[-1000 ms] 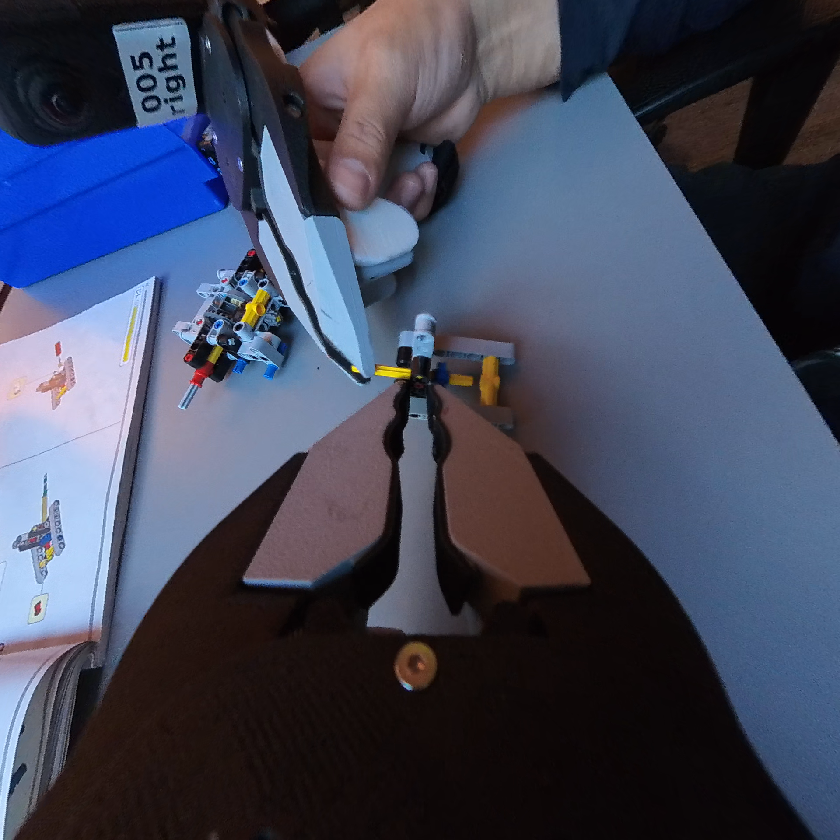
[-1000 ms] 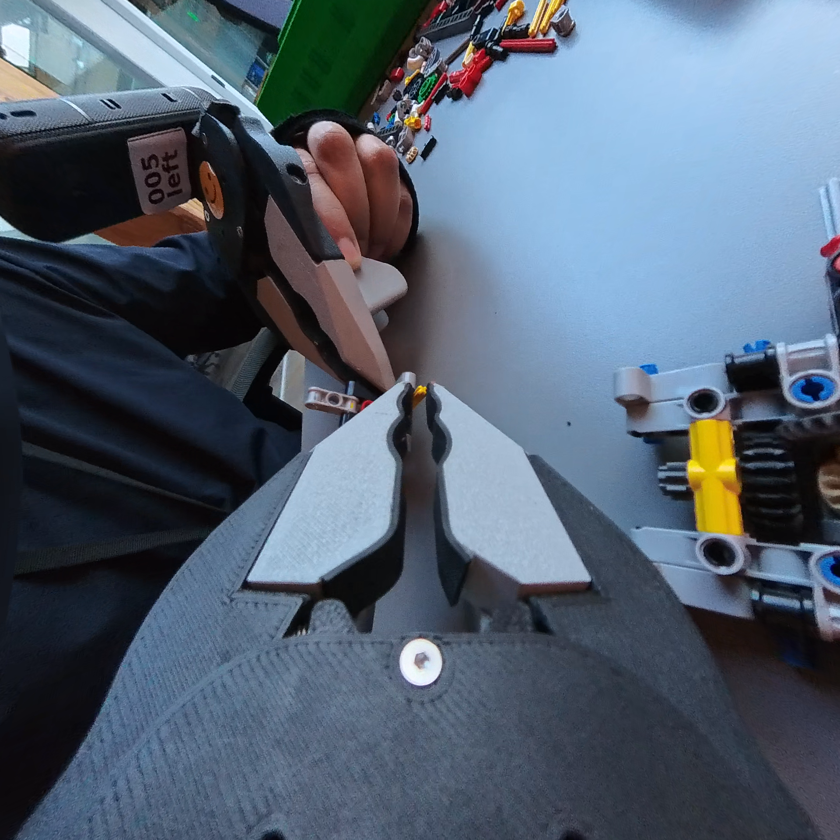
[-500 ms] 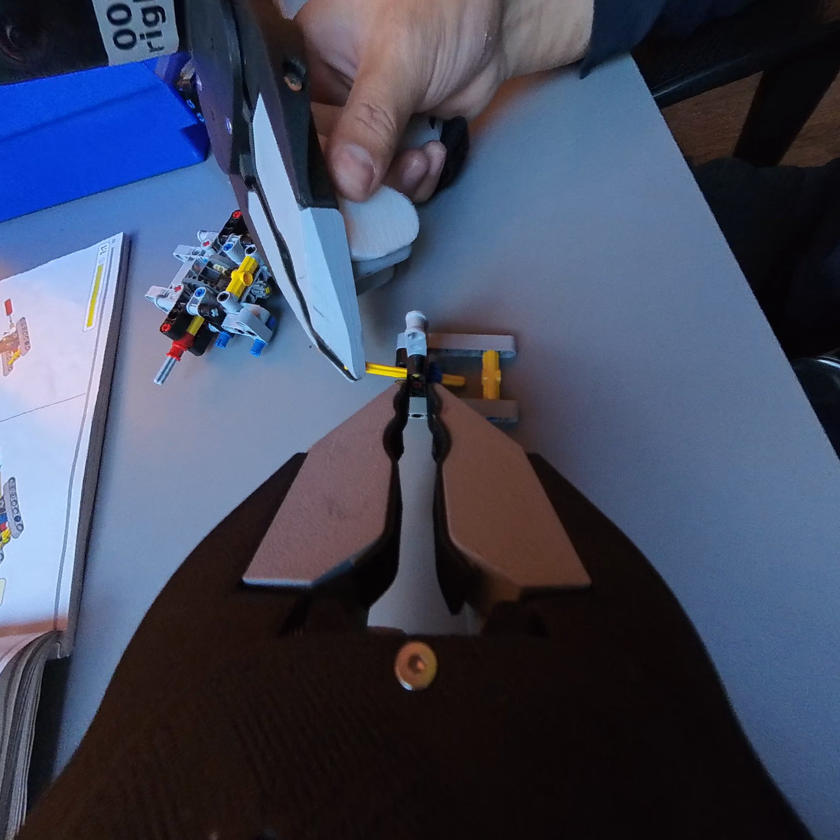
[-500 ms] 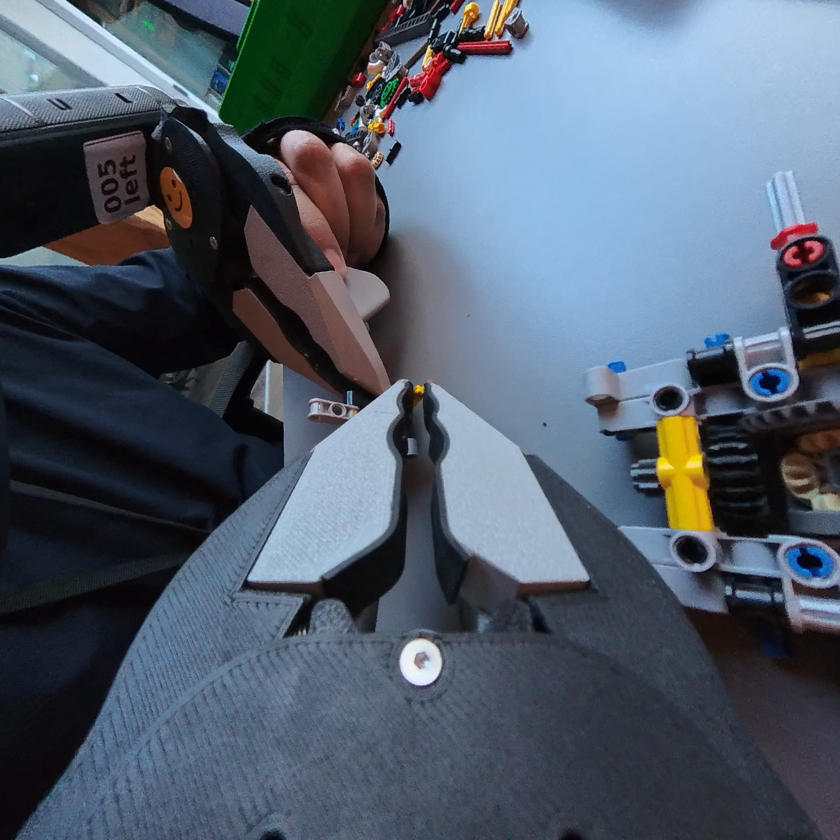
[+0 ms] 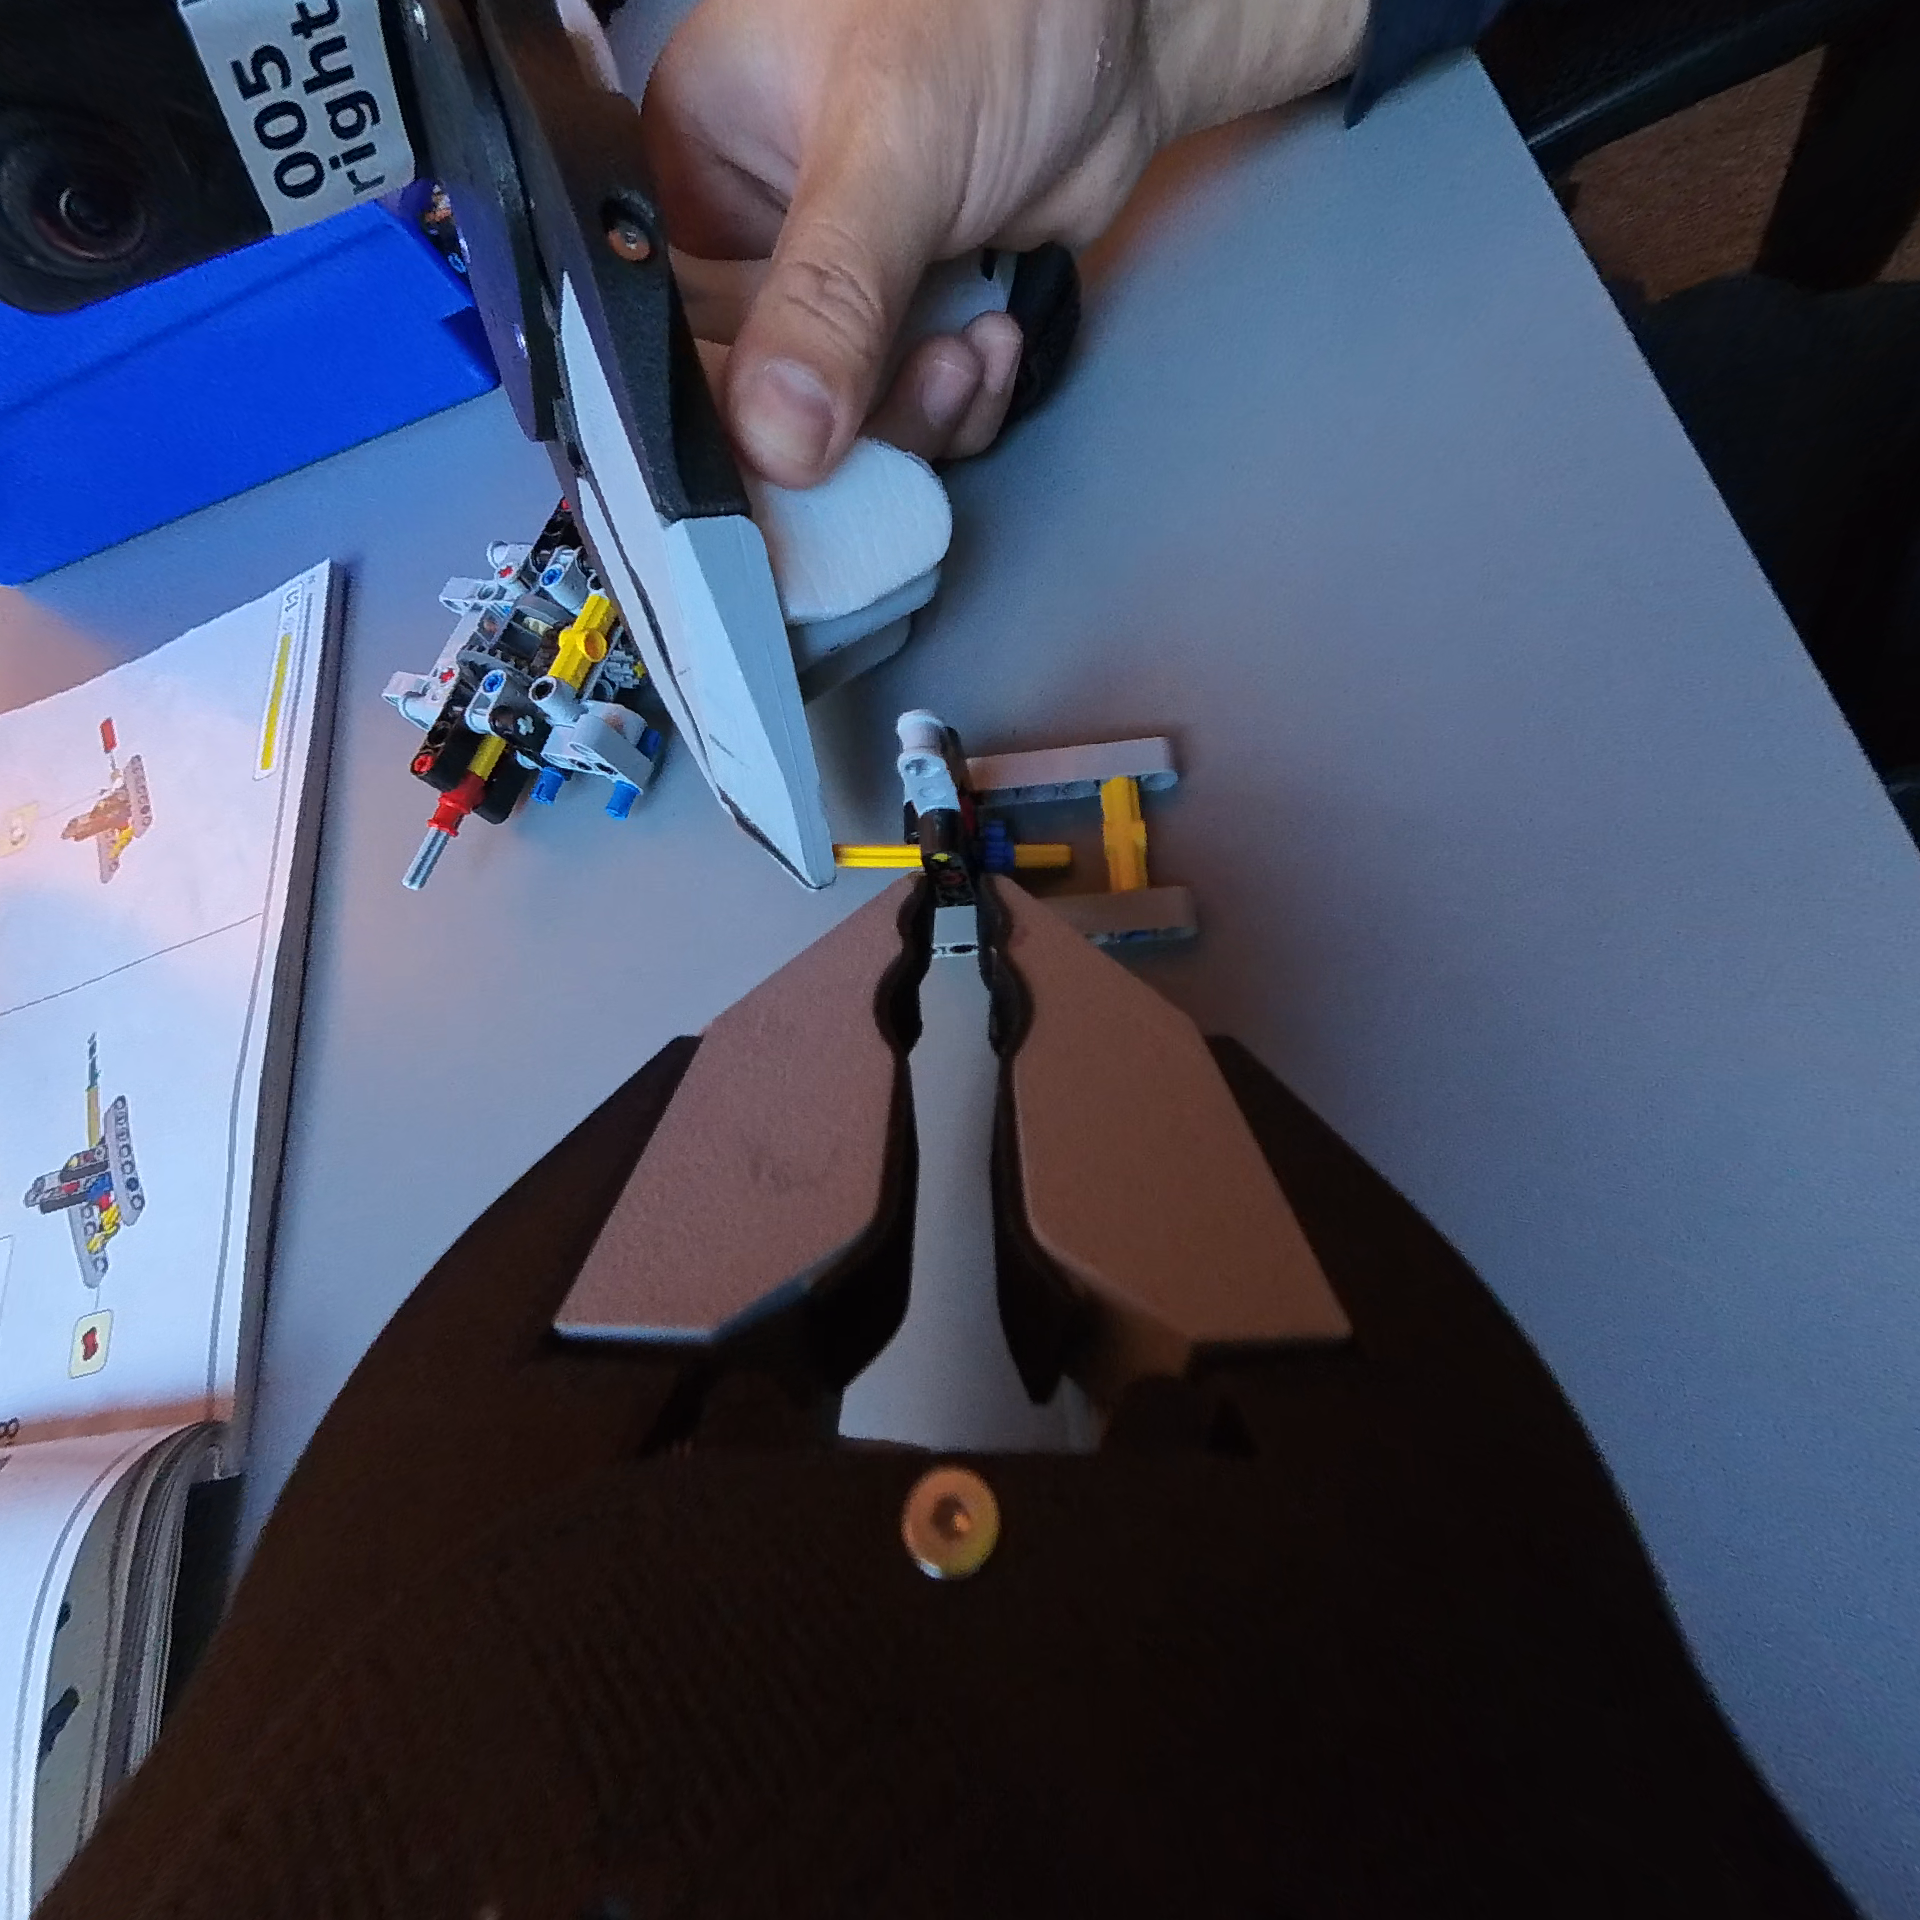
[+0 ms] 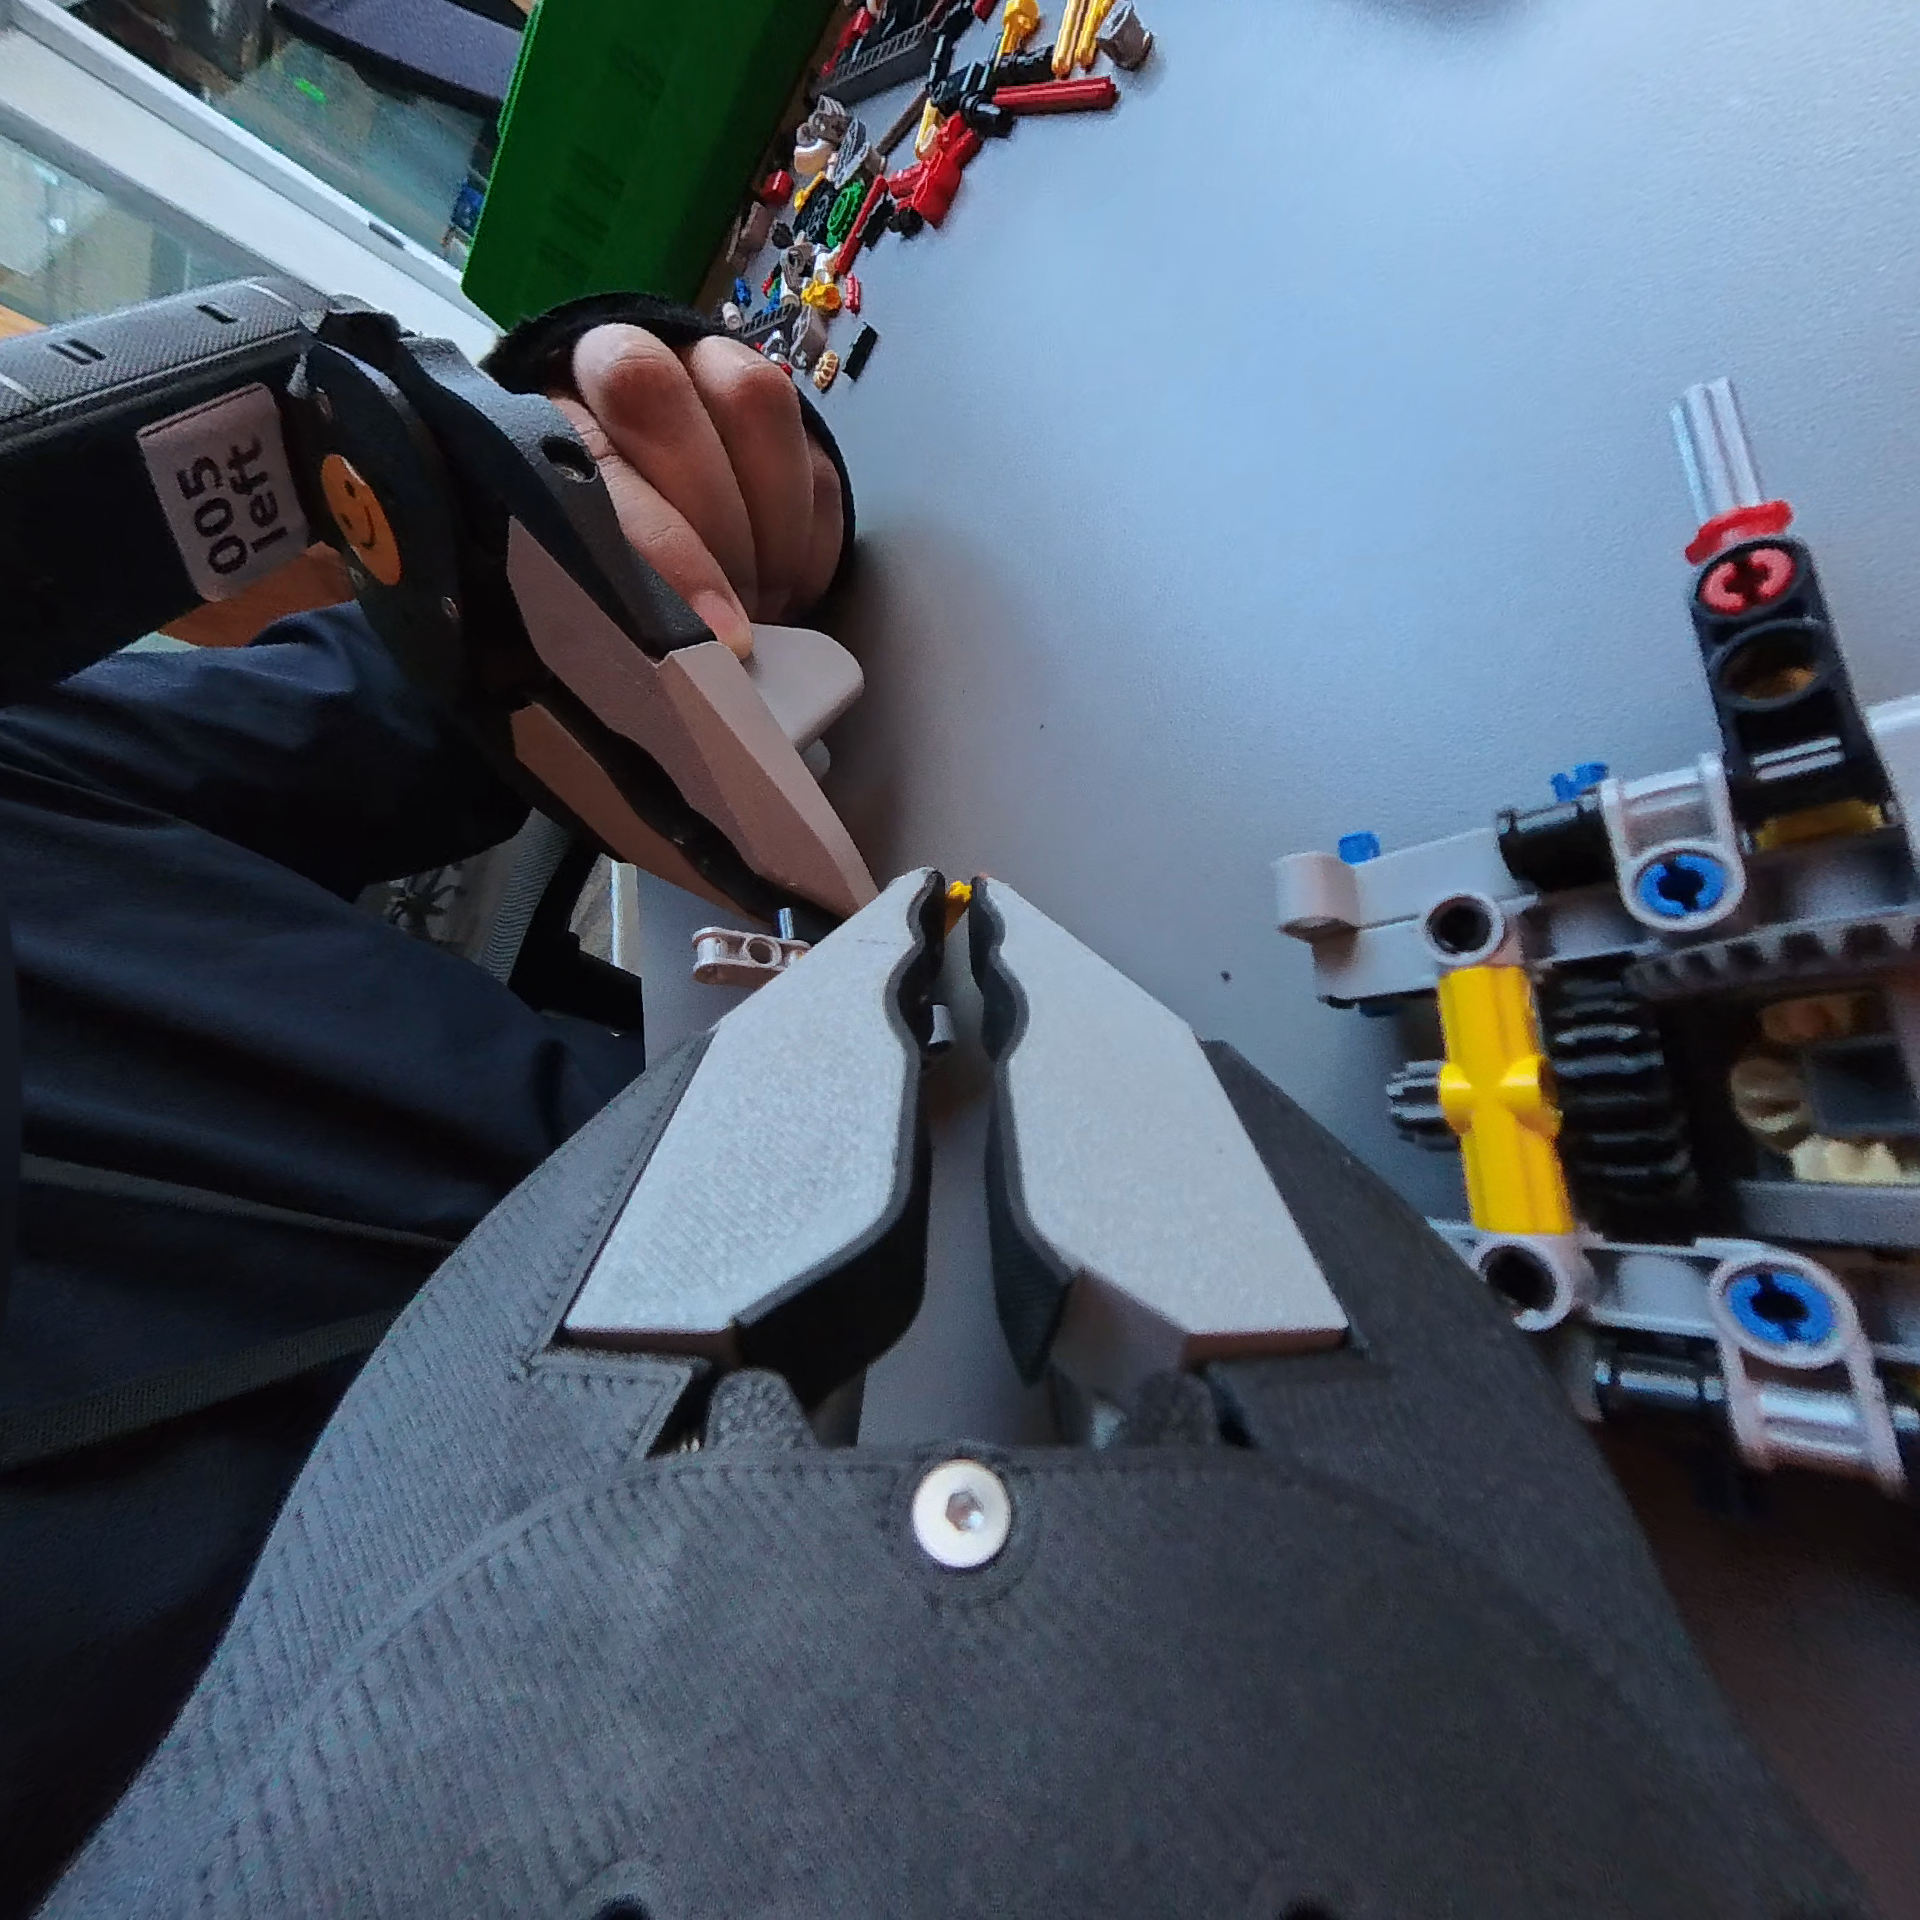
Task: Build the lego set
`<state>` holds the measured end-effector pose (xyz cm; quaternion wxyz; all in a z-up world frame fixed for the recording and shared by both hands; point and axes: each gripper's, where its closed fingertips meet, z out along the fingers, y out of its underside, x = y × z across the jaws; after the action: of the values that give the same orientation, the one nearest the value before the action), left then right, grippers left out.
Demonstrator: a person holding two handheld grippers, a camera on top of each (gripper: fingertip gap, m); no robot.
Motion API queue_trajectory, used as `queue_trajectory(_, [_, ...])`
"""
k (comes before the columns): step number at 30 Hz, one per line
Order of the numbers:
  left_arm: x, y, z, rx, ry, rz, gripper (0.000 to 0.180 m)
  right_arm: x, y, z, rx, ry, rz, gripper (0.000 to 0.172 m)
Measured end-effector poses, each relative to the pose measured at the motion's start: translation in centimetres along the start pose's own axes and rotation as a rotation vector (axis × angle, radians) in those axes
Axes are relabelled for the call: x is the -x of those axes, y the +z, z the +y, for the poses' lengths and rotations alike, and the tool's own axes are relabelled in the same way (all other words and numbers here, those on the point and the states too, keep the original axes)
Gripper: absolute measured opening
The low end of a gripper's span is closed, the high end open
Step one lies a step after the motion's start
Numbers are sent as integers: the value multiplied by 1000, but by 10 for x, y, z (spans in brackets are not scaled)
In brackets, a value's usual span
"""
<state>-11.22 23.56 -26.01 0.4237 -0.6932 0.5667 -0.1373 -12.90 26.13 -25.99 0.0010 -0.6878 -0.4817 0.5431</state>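
1. Left wrist view: the left gripper (image 5: 954,902) is seen with its fingers pinched on a small black and grey brick assembly (image 5: 940,831), which is held upright above the grey table (image 5: 1403,727).
2. A yellow axle (image 5: 883,856) is passed crosswise through this assembly, with a small blue piece (image 5: 995,844) sitting on it just to the right of the black part.
3. The left end of the yellow axle is gripped by the right gripper (image 5: 821,878), whose fingers are pressed together on it; that gripper is held by a hand (image 5: 914,187) at the far side.
4. On the table beyond the held assembly, a grey beam frame (image 5: 1081,764) with a yellow connector (image 5: 1124,847) is lying.
5. To the left, a larger multicoloured brick model (image 5: 530,696) is resting on the table, with a red and grey axle pointing toward the near side.
6. An open instruction booklet (image 5: 135,935) is lying at the left edge, and a blue box (image 5: 208,395) is standing at the far left.
7. In the right wrist view, the yellow tip of the axle (image 6: 956,896) is seen clamped between the right gripper's (image 6: 951,899) closed fingertips, with the left gripper (image 6: 831,904) meeting it from the left.
8. A geared brick model (image 6: 1621,1060) is lying to the right, and loose bricks (image 6: 904,156) are scattered beside a green box (image 6: 623,156) far off.
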Motion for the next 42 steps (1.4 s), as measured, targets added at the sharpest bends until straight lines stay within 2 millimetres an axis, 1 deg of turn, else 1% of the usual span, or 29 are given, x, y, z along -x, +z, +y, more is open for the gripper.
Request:
queue_trajectory(3, [-1,0,0,-3,0,9,5,2,0,0,-2,-22,0,1])
queue_trajectory(7, [-2,-3,1,-6,31,-1,5,2,2,0,-8,-88,53,2])
queue_trajectory(9, [-2,-5,0,-19,41,-4,5,7,2,-2,-22,-162,68,3])
queue_trajectory(11, [-2,-7,2,-19,47,-6,5,12,1,-7,-53,-243,83,10])
queue_trajectory(14, [3,-8,7,0,33,-20,6,14,-5,-16,-116,-322,123,13])
queue_trajectory(16, [8,-9,10,8,14,-32,6,13,-11,-21,-154,-354,154,18])
queue_trajectory(18, [10,-10,13,15,-9,-32,6,16,-17,-26,-207,-396,160,23])
queue_trajectory(21, [12,-10,14,22,-20,-33,6,18,-20,-28,-230,-445,180,27])
queue_trajectory(25, [16,-10,17,30,-36,-38,6,20,-13,-21,-170,-541,219,30])
queue_trajectory(29, [22,-10,22,50,-76,-62,6,14,-11,-13,-120,-656,396,32])
queue_trajectory(32, [25,-10,23,60,-85,-75,7,22,-9,-5,-118,-709,474,36])
queue_trajectory(34, [25,-9,24,66,-96,-80,7,24,-4,2,-97,-730,510,38])
queue_trajectory(36, [26,-9,24,70,-111,-83,6,20,-2,4,-70,-749,581,39])
queue_trajectory(38, [26,-9,24,73,-117,-89,6,10,-2,1,-44,-771,670,39])
queue_trajectory(39, [27,-9,25,75,-124,-93,6,7,-1,1,-20,-778,689,41])
queue_trajectory(42, [28,-8,24,77,-148,-95,6,3,6,3,41,-766,665,45])
